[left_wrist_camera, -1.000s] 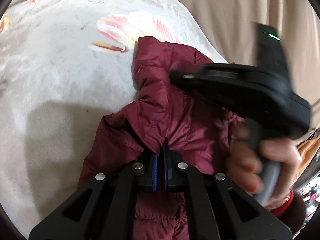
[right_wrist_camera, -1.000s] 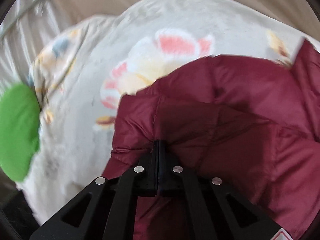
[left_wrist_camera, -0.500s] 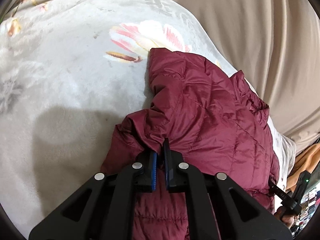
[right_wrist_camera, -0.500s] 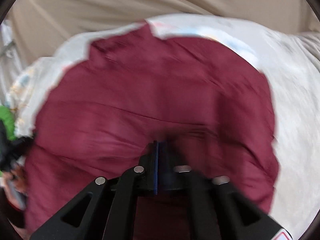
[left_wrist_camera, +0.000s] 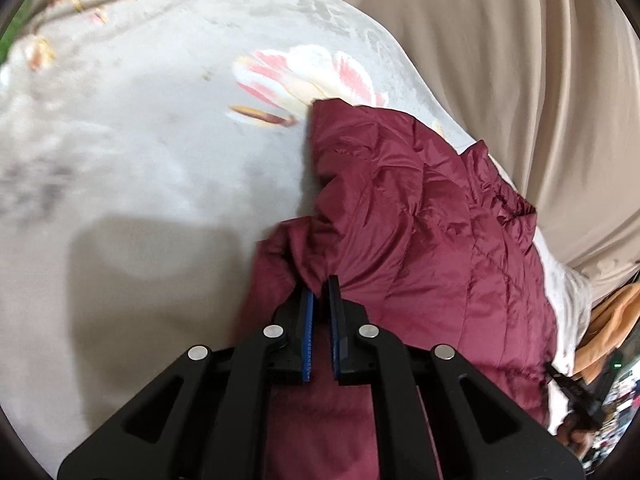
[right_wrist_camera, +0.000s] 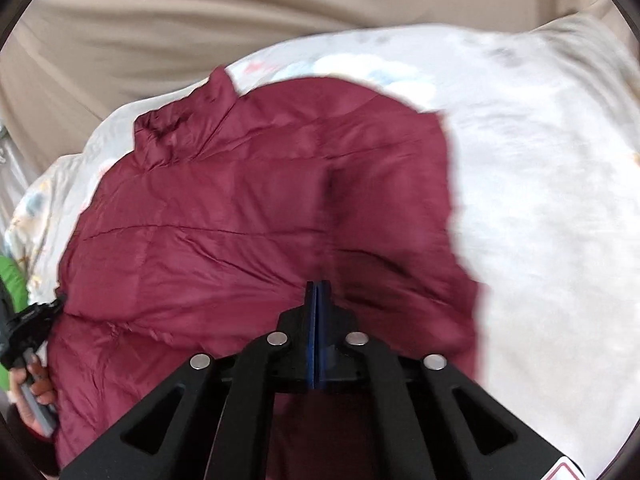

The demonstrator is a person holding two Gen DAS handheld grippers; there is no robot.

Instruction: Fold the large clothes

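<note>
A maroon quilted puffer jacket [left_wrist_camera: 432, 240] lies on a pale floral blanket [left_wrist_camera: 140, 160], its collar toward the far edge. It also fills the right wrist view [right_wrist_camera: 240, 232], collar at upper left. My left gripper [left_wrist_camera: 320, 292] is shut on a bunched fold at the jacket's left edge. My right gripper [right_wrist_camera: 318, 292] has its pads pressed together over the jacket's surface; whether any fabric is pinched between them does not show. The right gripper also shows at the lower right of the left wrist view [left_wrist_camera: 576, 396], and the left gripper at the far left of the right wrist view [right_wrist_camera: 32, 324].
A beige curtain [left_wrist_camera: 520, 60] hangs behind the bed. The blanket [right_wrist_camera: 540, 200] spreads to the right of the jacket. An orange cloth [left_wrist_camera: 612, 320] lies at the right edge. A green object [right_wrist_camera: 12, 280] sits at the far left.
My right gripper left the sleeve it had carried across and swung to the jacket's other side. The jacket now lies folded over. My left gripper kept its grip and barely moved.
</note>
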